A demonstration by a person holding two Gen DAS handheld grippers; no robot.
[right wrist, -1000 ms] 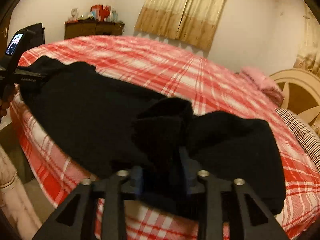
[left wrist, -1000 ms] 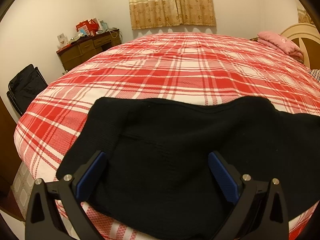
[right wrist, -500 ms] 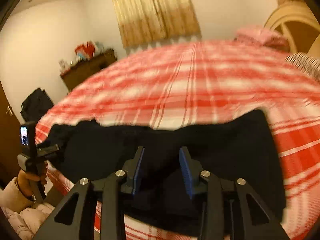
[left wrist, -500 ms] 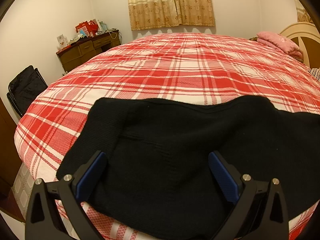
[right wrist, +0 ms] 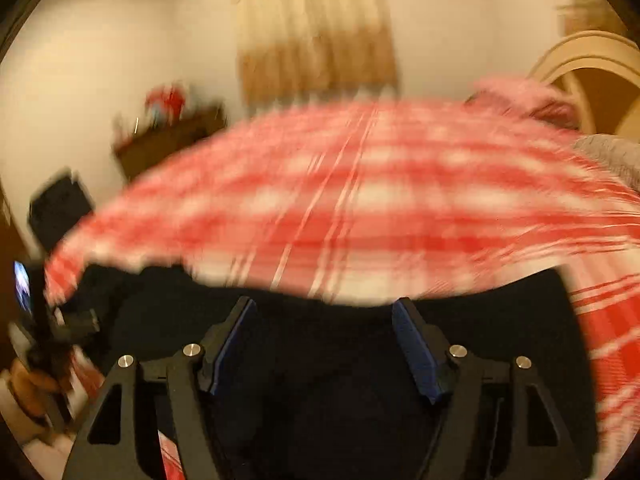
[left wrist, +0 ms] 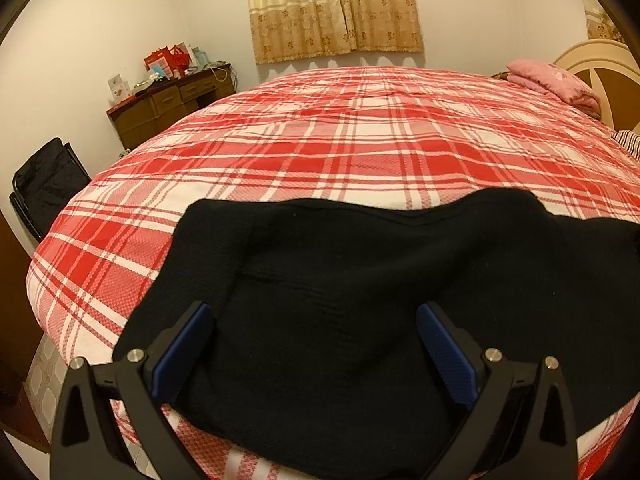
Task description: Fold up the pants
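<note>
Black pants (left wrist: 340,280) lie folded flat on the near part of a red-and-white plaid bed (left wrist: 360,140). My left gripper (left wrist: 316,320) hovers over their near edge, open, its blue pads wide apart and nothing pinched. In the blurred right wrist view the pants (right wrist: 328,344) spread below my right gripper (right wrist: 326,312), whose jaws are opening; the cloth lies under them, not pressed by the pads. The left gripper (right wrist: 76,320) and the hand holding it show at that view's left edge.
A wooden dresser (left wrist: 168,104) with red boxes stands by the far wall, under a beige curtain (left wrist: 332,8). A black chair (left wrist: 48,184) sits left of the bed. Pink folded bedding (left wrist: 552,84) and a cream headboard (left wrist: 592,56) are at the right.
My right gripper let go of the bunched pants cloth, spread its jaws wide and rolled level while swinging across. The pants now lie flatter. The left gripper kept still.
</note>
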